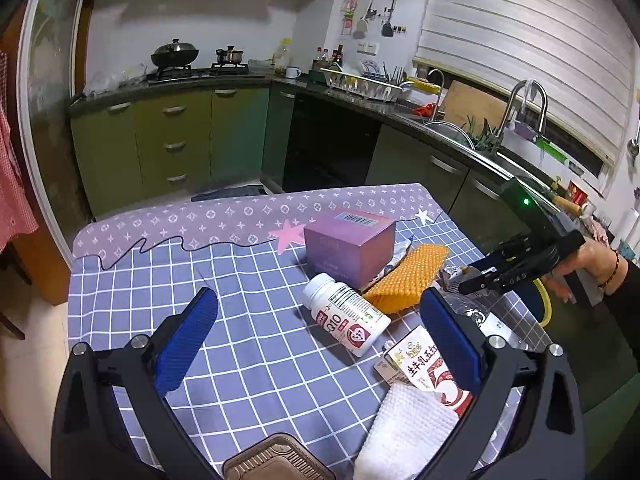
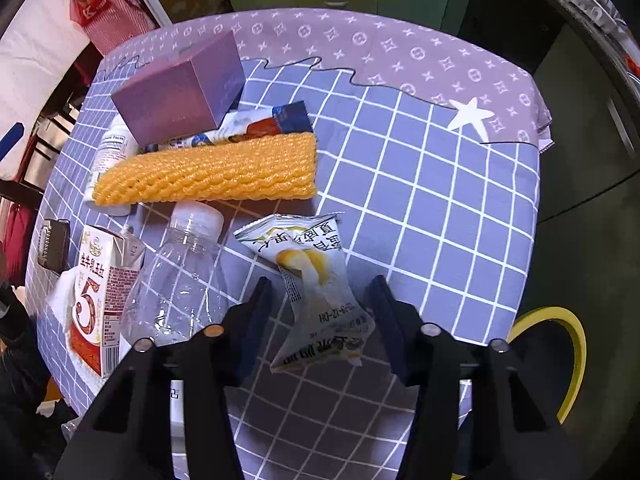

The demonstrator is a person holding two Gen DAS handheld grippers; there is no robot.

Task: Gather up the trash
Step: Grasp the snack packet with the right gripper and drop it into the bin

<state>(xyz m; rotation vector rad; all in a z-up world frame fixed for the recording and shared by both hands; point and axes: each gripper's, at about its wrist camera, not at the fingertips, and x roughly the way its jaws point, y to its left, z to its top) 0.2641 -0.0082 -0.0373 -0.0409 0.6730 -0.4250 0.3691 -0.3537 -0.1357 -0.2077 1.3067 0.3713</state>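
A table (image 1: 168, 280) draped in a blue-checked cloth with a mauve patterned border carries the trash, all gathered toward one side. Biggest among it is a purple box (image 2: 180, 88), standing upright. Against its base lies an orange foam net sleeve (image 2: 212, 176), with a printed foil wrapper (image 2: 256, 124) wedged between the two. A clear plastic bottle (image 2: 180, 272) lies on its side beside a milk carton (image 2: 100, 300), which rests on a white paper towel (image 1: 404, 432). A white pill bottle (image 1: 344, 316) lies tipped over near the box. A crumpled snack packet (image 2: 316, 292) sits between the fingers of the right gripper (image 2: 320, 300), whose pads stand clear of it, apart on either side. The left gripper (image 1: 320, 336) hangs spread wide above the cloth, holding nothing, the pill bottle lying between its fingers in view.
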